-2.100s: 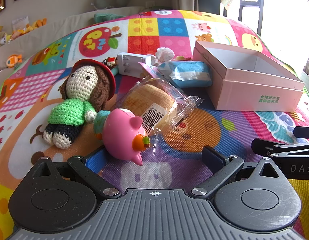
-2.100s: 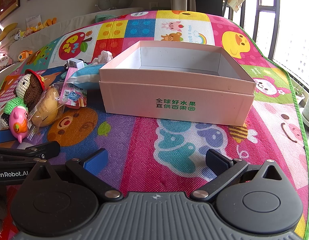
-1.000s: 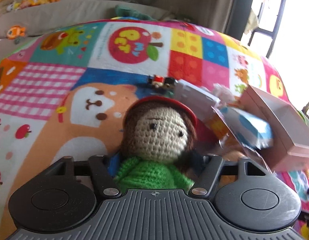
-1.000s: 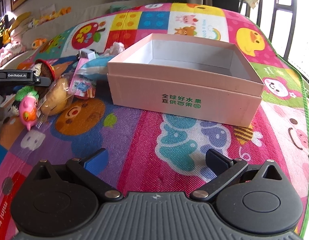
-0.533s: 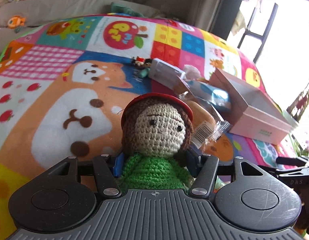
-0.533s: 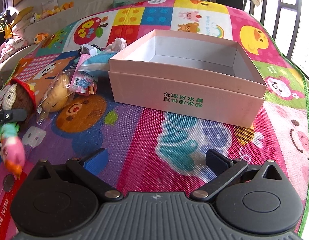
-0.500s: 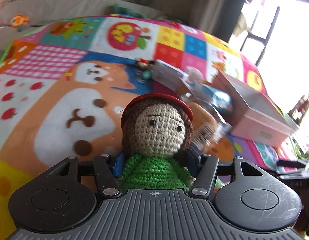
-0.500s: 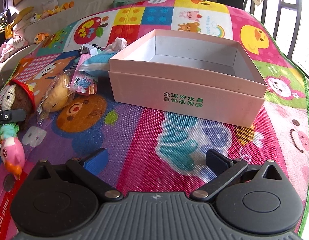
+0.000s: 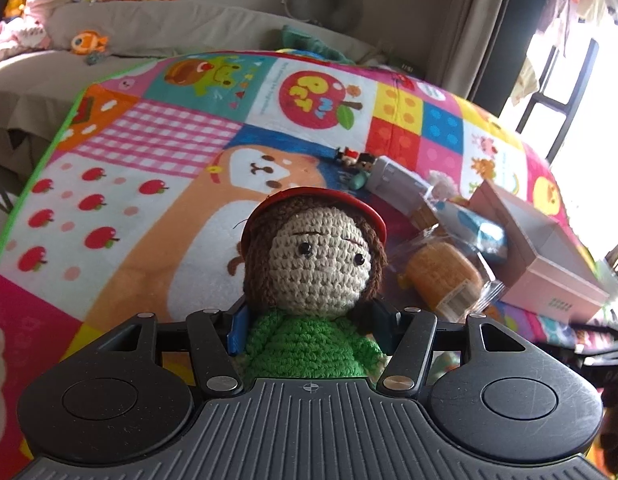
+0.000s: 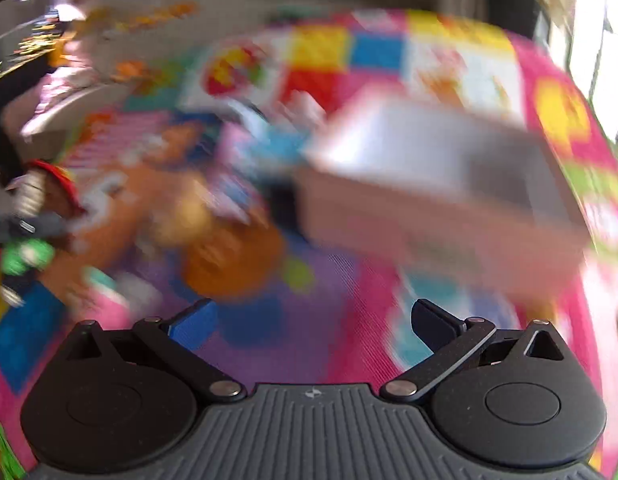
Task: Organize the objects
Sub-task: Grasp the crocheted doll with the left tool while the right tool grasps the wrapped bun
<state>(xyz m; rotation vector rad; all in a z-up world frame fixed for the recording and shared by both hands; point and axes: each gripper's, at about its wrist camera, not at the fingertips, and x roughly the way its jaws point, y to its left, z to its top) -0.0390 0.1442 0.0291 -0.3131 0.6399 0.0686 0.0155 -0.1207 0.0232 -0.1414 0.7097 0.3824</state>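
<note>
My left gripper (image 9: 311, 330) is shut on a crochet doll (image 9: 315, 264) with brown hair, a red hat and a green sweater, and holds it up above the play mat. The doll also shows at the left edge of the blurred right wrist view (image 10: 41, 196). The open pink box (image 9: 549, 256) stands at the right on the mat; it shows ahead of my right gripper too (image 10: 437, 184). My right gripper (image 10: 309, 324) is open and empty, low over the mat.
A wrapped bread roll (image 9: 441, 276), a blue tissue pack (image 9: 481, 236), a white box (image 9: 397, 184) and small figures (image 9: 353, 158) lie between the doll and the pink box. A pink pig toy (image 10: 105, 296) lies left of my right gripper. A sofa with plush toys (image 9: 89, 42) stands behind.
My left gripper has lifted the doll higher and turned a little left. My right gripper is moving fast to the left, so its view is blurred.
</note>
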